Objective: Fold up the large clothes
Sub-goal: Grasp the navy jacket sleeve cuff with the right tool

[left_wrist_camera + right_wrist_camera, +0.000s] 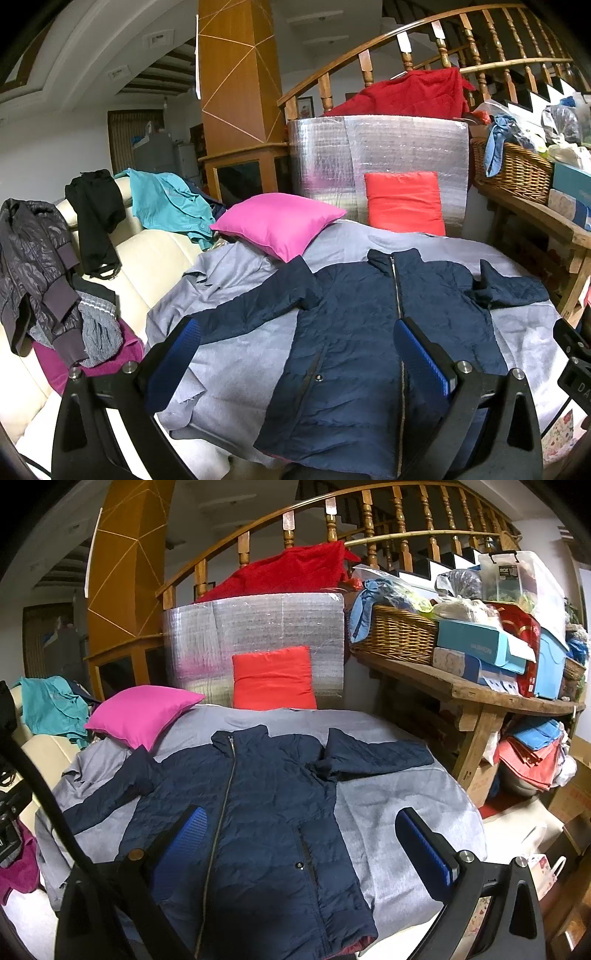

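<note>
A navy quilted jacket point(354, 332) point(255, 805) lies flat, front up and zipped, on a grey sheet point(236, 365) point(399, 812). Both sleeves are spread out sideways, collar at the far end. My left gripper point(297, 354) hovers open above the jacket's lower left part, blue pads wide apart with nothing between them. Over the hem's right half my right gripper point(301, 842) is likewise open and empty. Part of the other gripper shows at the left edge of the right wrist view.
A pink pillow point(280, 221) and a red cushion point(406, 203) sit at the far end against a silver foil panel point(388, 147). Clothes pile on a cream sofa point(155, 258) to the left. A wooden bench point(480, 694) with a wicker basket point(395, 635) and boxes stands right.
</note>
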The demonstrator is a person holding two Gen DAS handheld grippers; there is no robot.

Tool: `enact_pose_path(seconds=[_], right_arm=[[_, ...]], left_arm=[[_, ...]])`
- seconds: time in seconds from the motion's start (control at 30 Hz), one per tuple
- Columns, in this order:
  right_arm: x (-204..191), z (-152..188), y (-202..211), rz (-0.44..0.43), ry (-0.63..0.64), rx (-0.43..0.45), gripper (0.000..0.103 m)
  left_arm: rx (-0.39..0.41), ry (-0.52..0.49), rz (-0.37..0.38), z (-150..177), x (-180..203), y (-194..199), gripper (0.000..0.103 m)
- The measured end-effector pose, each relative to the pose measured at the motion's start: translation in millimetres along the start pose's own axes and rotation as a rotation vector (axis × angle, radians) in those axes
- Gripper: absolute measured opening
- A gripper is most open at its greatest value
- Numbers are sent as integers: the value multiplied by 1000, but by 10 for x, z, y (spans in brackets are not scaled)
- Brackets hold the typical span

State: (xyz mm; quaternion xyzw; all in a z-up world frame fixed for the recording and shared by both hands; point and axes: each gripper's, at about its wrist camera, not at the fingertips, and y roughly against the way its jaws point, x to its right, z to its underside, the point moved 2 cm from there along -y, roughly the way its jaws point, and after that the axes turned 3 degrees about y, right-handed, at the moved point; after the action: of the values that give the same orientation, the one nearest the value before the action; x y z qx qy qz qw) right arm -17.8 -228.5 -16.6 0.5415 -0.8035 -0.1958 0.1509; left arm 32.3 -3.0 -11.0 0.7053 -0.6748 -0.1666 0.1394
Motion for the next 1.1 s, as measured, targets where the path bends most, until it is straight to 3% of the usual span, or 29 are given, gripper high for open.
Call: enact_pose_path(seconds=[0.37,0.5,0.6,0.7,0.83,0.97,1.1], right_arm=[[133,-130,-61,-4,-17,30,103],[362,-262,-271,-61,-87,53,103],[678,-367,-684,-149,-193,22,103],[1126,-403,-1323,-221,-339,-69,103],[1860,-210,-2316,-272,-630,-206,103],[2469,96,-3037,-322,-947,-185,103],[2737,208,-3565,-330,-1066,-193,103]], left_arm=[[-14,11,0,-48,34,-64,103],[-116,13,68,-92,124,-466,103],[-215,35,97,-86,203,-990,103],[-324,99,123,-36,288,-1638,103],[-403,182,101,62,448,-2329,103],[-469,215,66,136,713,-2948,103],[-483,188,39,147,1008,-3340,103]])
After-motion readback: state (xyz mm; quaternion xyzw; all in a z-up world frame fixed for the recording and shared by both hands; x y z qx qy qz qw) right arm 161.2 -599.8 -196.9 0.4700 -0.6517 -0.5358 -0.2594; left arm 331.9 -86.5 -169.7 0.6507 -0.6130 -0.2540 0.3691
